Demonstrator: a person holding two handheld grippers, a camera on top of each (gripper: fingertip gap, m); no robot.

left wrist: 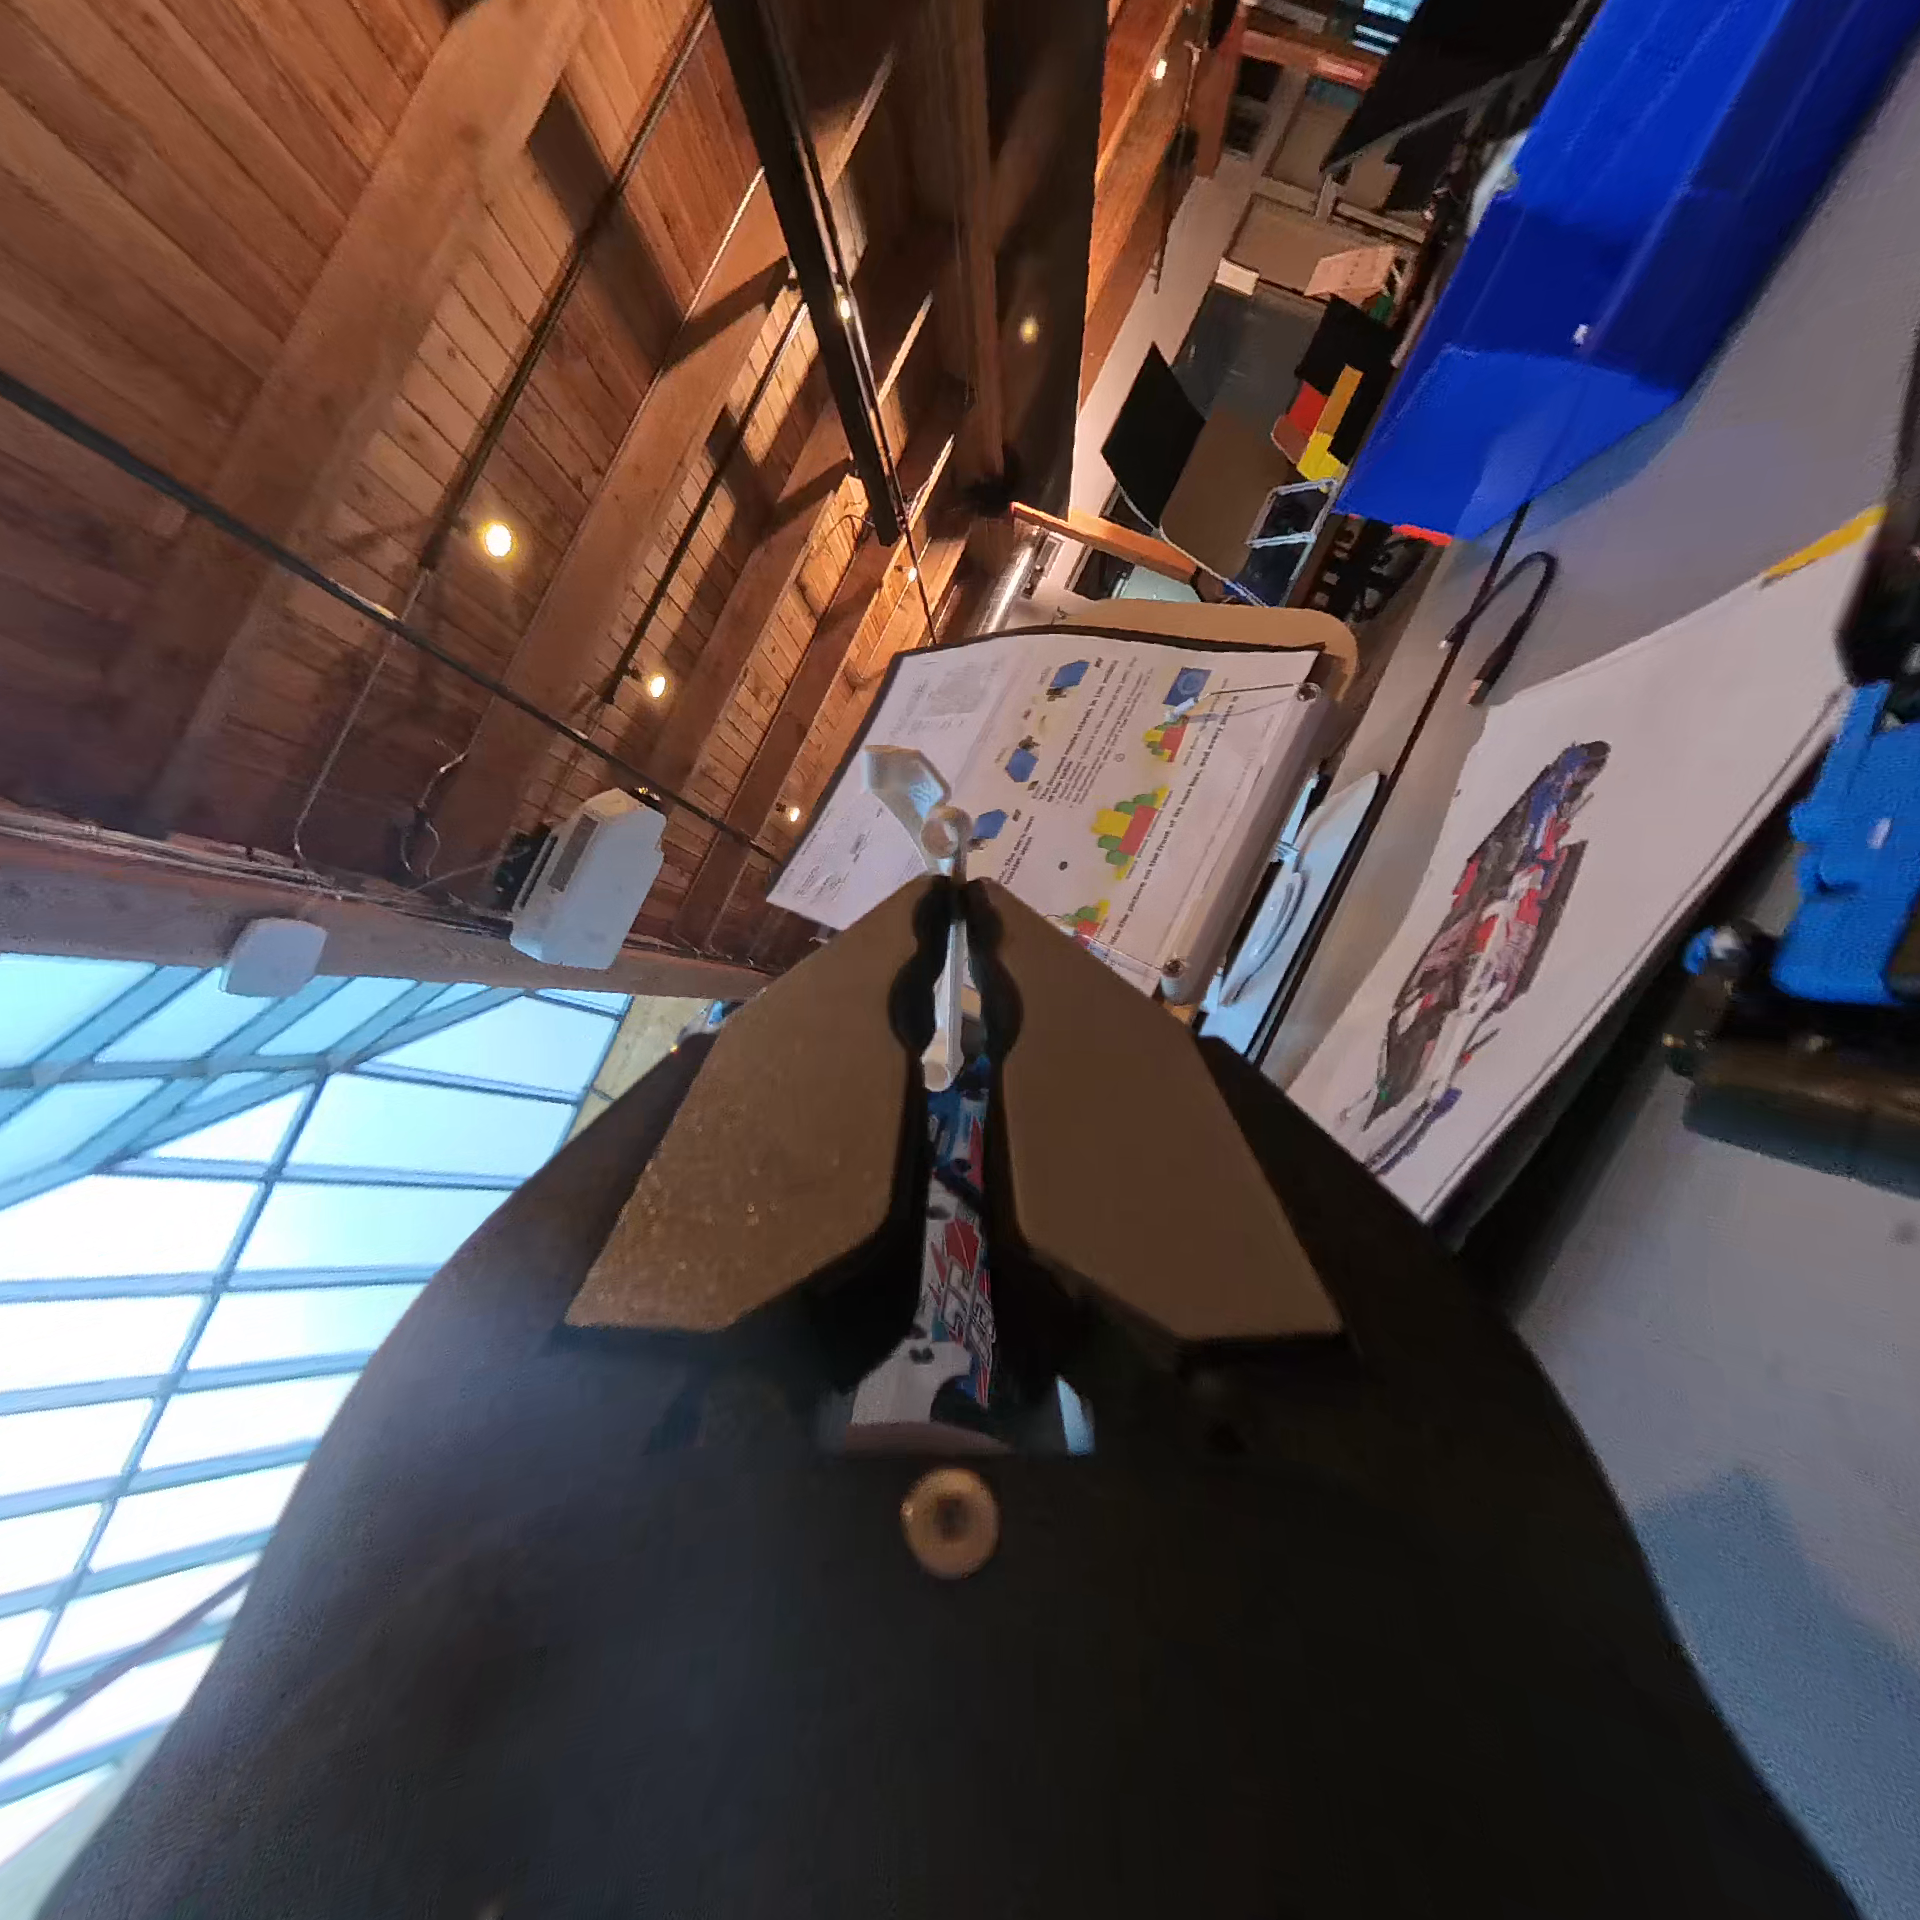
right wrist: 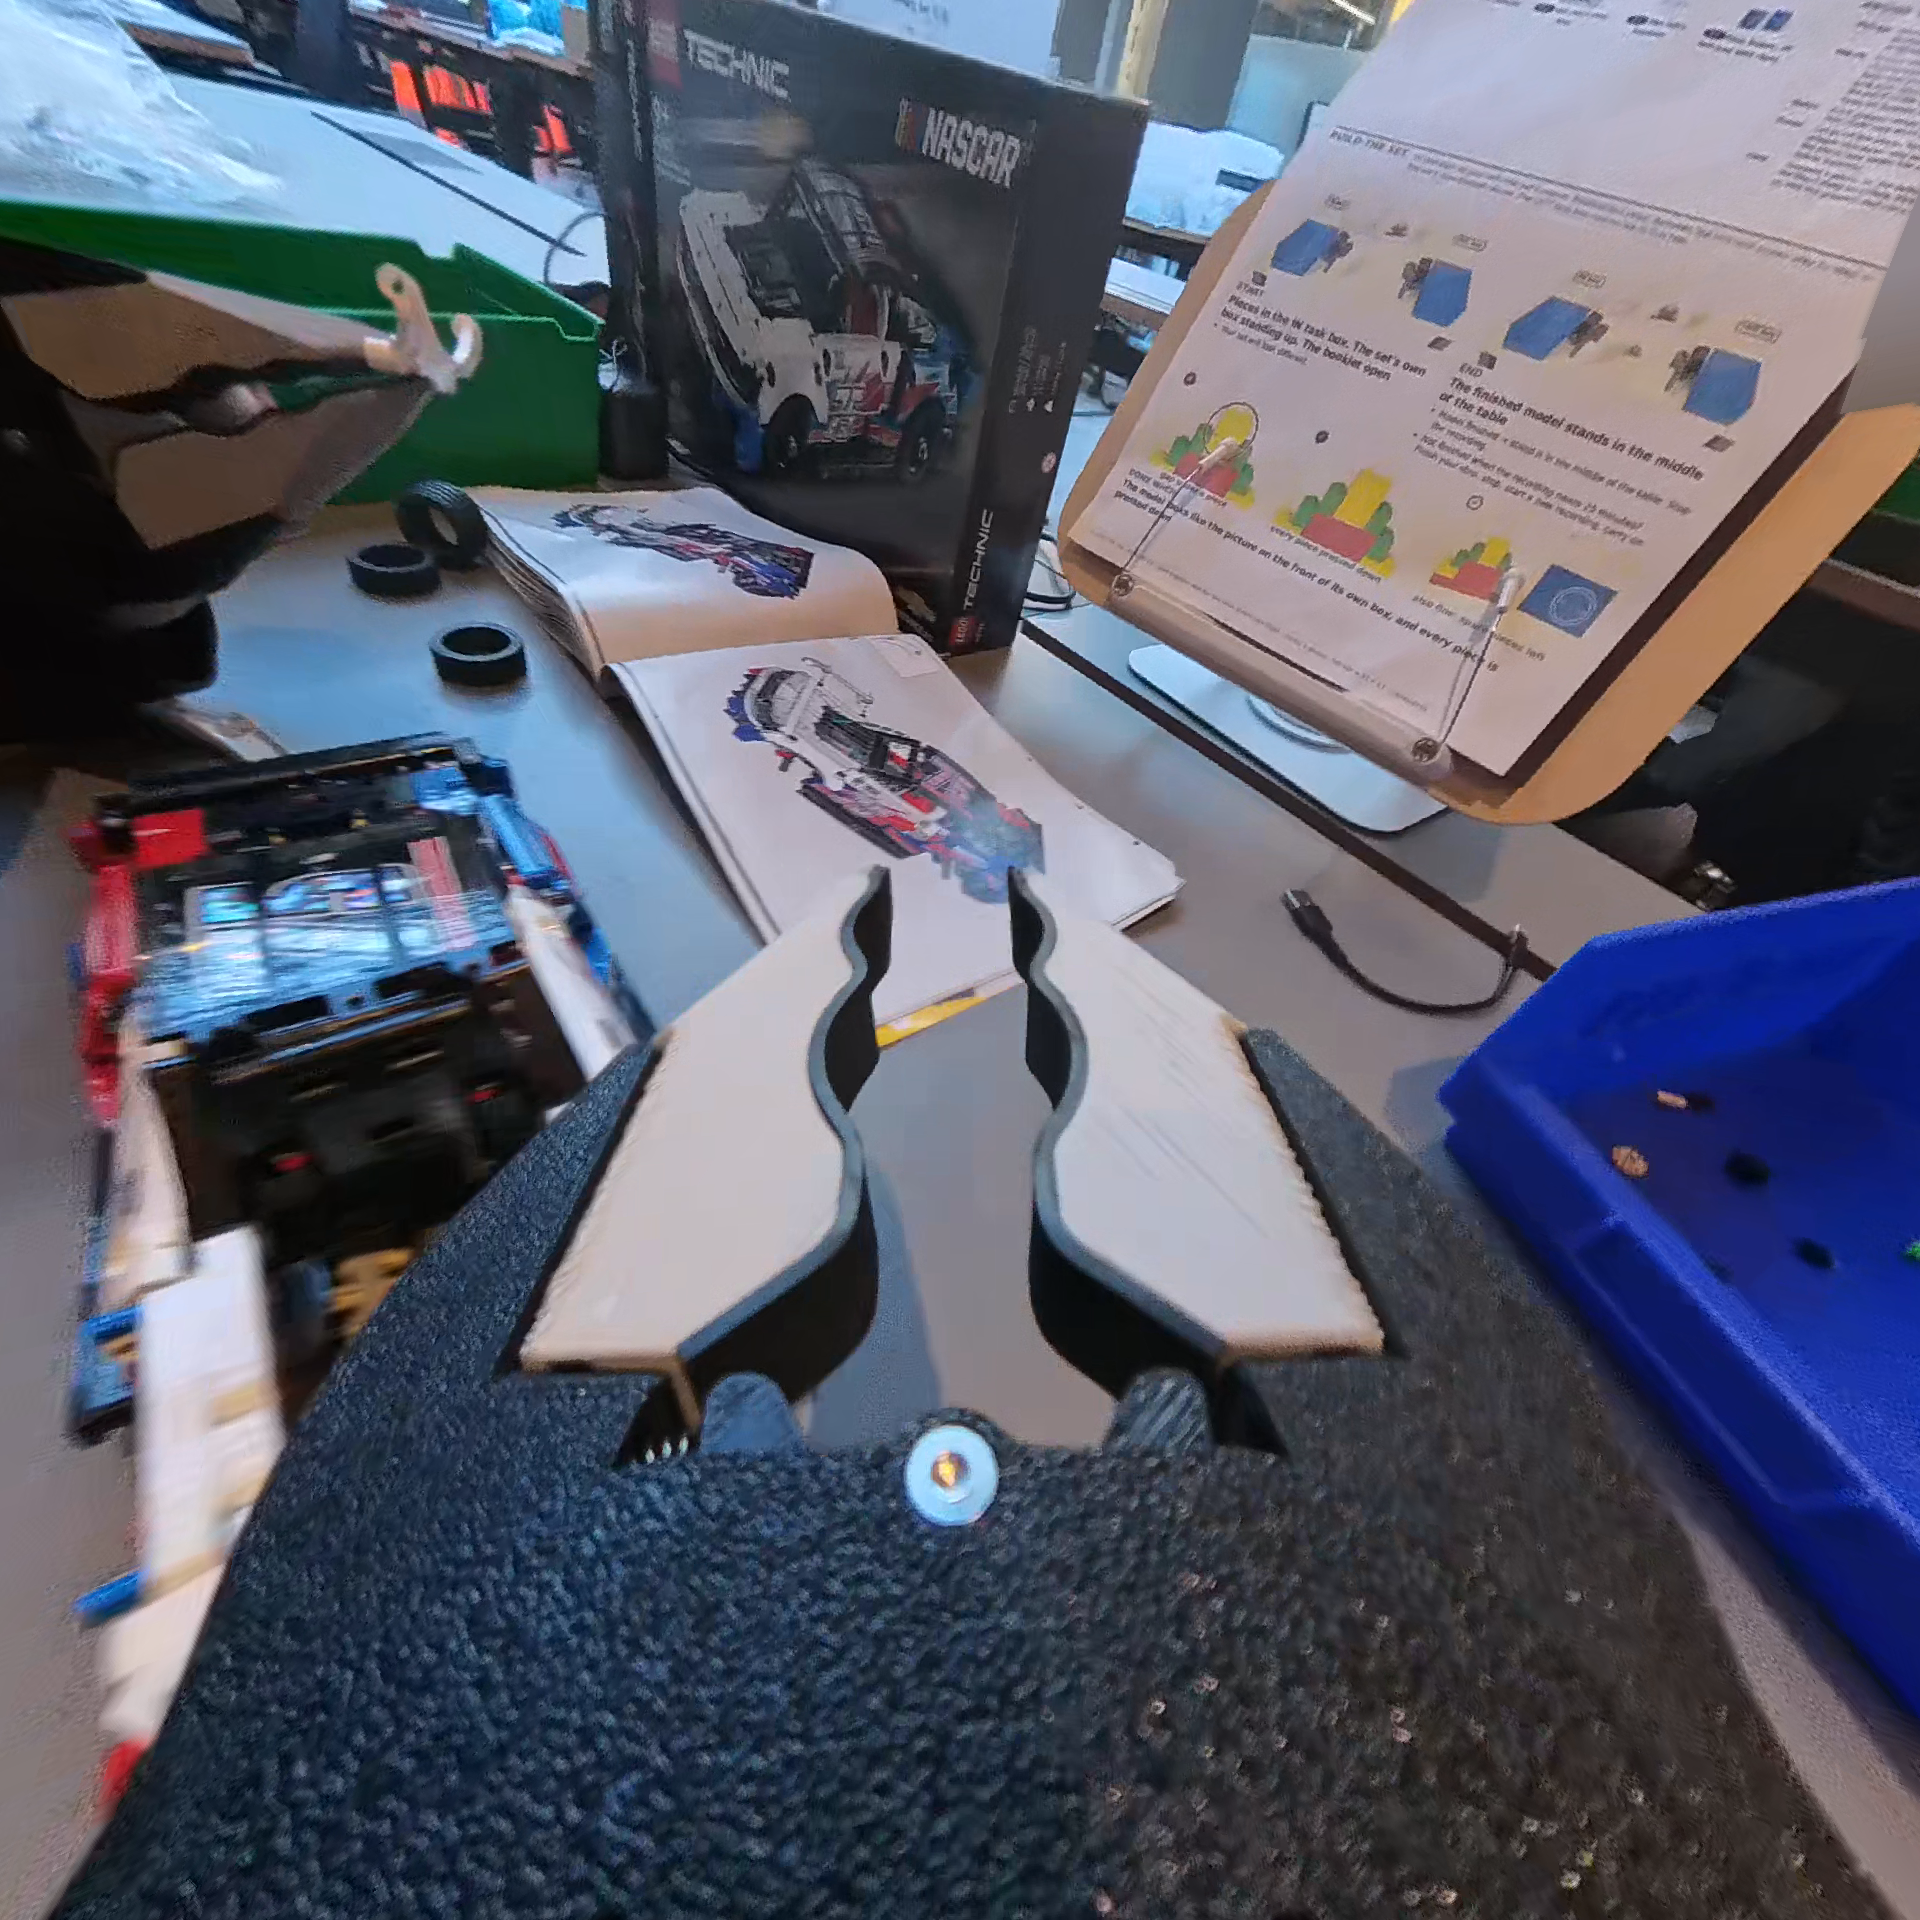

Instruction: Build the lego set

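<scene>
Raised above the half-built car point(right wrist: 312, 997), the left gripper point(left wrist: 951, 883) pinches a slim white piece point(left wrist: 943, 956) that could twist free, while the right gripper's point(right wrist: 951, 914) fingers gape empty beside it.

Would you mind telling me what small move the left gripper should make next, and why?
Probably bring the left gripper down toward the half-built car. Its jaws are shut on a small white piece held high and tilted, apart from the model, while the right gripper hangs open and empty.

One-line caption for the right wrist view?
Open right gripper hovers over the instruction booklet, partly built car alongside, left gripper holding a white piece.
</scene>
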